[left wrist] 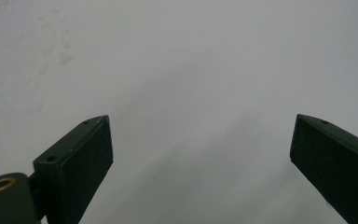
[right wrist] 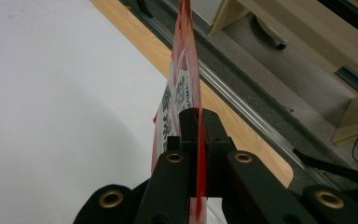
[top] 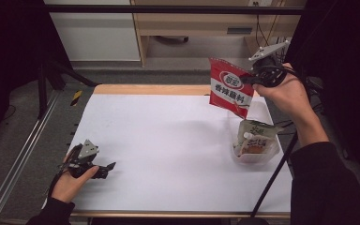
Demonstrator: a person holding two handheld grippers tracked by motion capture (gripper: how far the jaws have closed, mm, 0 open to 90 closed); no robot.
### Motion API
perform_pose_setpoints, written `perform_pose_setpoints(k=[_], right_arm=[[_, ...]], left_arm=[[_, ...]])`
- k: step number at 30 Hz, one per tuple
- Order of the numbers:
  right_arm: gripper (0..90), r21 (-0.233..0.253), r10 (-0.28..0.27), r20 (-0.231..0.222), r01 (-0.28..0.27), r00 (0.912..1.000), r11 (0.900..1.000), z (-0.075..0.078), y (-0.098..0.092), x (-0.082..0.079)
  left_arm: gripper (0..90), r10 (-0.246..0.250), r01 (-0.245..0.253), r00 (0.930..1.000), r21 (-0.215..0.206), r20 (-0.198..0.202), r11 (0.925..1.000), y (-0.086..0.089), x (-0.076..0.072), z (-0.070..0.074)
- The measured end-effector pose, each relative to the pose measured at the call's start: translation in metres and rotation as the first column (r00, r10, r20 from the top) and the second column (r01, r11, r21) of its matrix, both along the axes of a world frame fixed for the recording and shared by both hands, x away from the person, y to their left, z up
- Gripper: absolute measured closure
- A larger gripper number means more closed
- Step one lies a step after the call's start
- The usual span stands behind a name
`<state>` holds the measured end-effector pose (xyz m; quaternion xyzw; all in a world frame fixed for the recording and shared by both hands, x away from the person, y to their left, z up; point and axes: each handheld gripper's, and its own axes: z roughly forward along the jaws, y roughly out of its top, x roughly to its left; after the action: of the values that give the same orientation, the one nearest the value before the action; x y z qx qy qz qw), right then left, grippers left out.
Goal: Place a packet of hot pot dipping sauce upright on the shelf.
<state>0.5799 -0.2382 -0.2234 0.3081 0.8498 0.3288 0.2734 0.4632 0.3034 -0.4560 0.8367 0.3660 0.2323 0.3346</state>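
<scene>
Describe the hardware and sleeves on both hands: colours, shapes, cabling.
Both tongs are black, each topped by a grey three-cornered plate. The left tongs have flat, slab-like jaws with small screw holes and a brass-ringed pivot. The right tongs show several brass-ringed holes along black link bars, with black cable looping around the body. Both forearms wear dark long sleeves; the hands are bare.
</scene>
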Motion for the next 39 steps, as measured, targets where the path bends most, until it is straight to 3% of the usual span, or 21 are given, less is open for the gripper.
perform_pose_setpoints(k=[17,39], right_arm=[[90.0,0.007,-0.044,0.008,0.044,0.999,0.999,-0.004,-0.023,-0.002],[90.0,0.022,-0.113,-0.023,0.114,0.9933,0.993,-0.022,-0.06,-0.003]], left_arm=[[5.6,-0.001,0.001,1.0,0.004,-0.001,1.0,0.0,0.0,0.0],[5.6,0.003,-0.003,1.0,0.007,-0.007,1.0,0.001,0.001,-0.001]])
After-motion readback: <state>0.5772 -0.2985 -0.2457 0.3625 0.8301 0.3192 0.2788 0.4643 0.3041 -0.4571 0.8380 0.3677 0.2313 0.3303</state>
